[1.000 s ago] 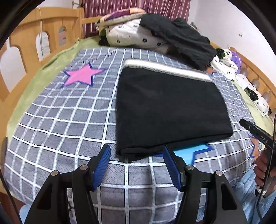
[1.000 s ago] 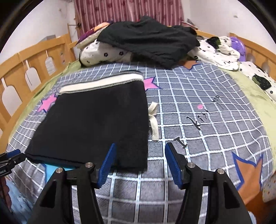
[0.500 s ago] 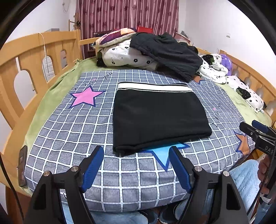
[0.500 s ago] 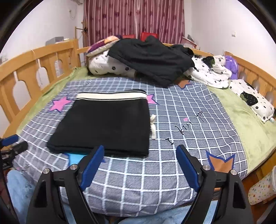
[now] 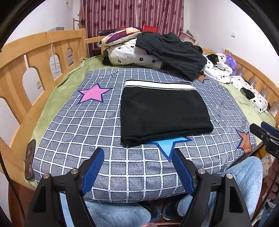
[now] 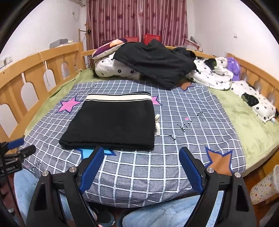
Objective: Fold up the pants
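Nearest you, your left claw [image 5: 137,170] hangs over the front edge of the bed [image 5: 43,111] with its blue pads spread and nothing between them. Your right claw [image 6: 141,171] stands the same way, wide and empty; its jaws have just been opening, as have the left's. Your knees in pale blue fleece [image 5: 244,172] show below both.

Just past the claws, on the grey checked sheet [image 5: 73,132], the pants [image 5: 162,113] lie as a flat black rectangle. Their near folded edge sits over a blue star print [image 5: 169,143]. The white-striped waistband [image 5: 158,85] runs along the far edge. From the right wrist view, a pale drawstring [image 6: 157,124] trails out beside the right edge.

To me the fold looks finished, or nearly so. The cloth reads as a thick, soft knit: light, limp, not slippery, and several layers deep. If you take it up again, pinch through all layers at the two near corners, or under the near fold. A single-layer grip would likely peel the stack open. Tucking the drawstring in would tidy it.

Farther back, a black garment [image 5: 172,52] is heaped on a flower-print quilt [image 5: 129,54]. Behind stand the wooden headboard and dark red curtains [image 5: 132,14].
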